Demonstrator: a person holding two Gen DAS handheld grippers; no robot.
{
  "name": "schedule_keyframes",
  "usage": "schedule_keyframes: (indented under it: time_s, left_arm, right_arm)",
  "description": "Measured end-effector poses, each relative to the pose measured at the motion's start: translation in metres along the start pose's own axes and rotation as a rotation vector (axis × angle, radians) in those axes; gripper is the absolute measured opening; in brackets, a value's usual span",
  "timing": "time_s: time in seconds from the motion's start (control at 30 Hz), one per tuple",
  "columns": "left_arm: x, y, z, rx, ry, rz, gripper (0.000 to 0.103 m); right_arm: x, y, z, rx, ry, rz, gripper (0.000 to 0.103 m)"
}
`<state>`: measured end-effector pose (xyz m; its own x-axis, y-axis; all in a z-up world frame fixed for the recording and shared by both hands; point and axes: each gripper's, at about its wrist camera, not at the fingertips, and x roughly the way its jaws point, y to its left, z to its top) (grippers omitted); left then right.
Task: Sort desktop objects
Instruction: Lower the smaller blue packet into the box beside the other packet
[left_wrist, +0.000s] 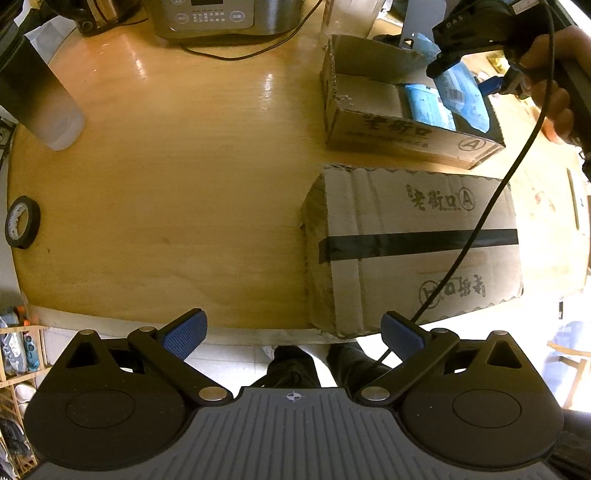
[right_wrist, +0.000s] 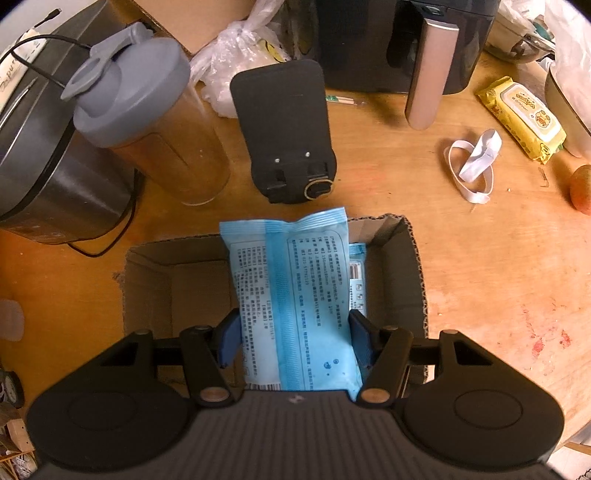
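My right gripper (right_wrist: 295, 338) is shut on a blue wipes packet (right_wrist: 291, 295), its blue pads pressing both long edges. The packet hangs over the open cardboard box (right_wrist: 415, 266), and a second blue packet (right_wrist: 358, 273) lies inside below it. From the left wrist view the same open box (left_wrist: 388, 136) sits at the far right with the right gripper (left_wrist: 495, 83) and a hand above it, the held packet (left_wrist: 461, 96) dipping into the box. My left gripper (left_wrist: 293, 334) hangs open over the table's near edge with nothing between its fingers.
A taped, closed cardboard box (left_wrist: 410, 247) lies just ahead of the left gripper. A black tape roll (left_wrist: 22, 221) and a frosted bottle (left_wrist: 48, 110) stand at the left. Beyond the open box are a shaker bottle (right_wrist: 147, 122), a black device (right_wrist: 288, 129), a yellow wipes pack (right_wrist: 521, 118) and white straps (right_wrist: 472, 162).
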<state>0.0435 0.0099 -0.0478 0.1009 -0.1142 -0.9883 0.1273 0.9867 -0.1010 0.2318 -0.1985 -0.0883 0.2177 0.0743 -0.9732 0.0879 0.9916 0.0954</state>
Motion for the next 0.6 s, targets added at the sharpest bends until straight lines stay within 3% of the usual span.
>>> schedule_keyframes:
  time_s: [0.6]
  left_arm:
    - [0.003, 0.016, 0.003, -0.001, 0.004, -0.007, 0.103]
  right_arm:
    - [0.008, 0.035, 0.0, -0.012, 0.006, 0.012, 0.059]
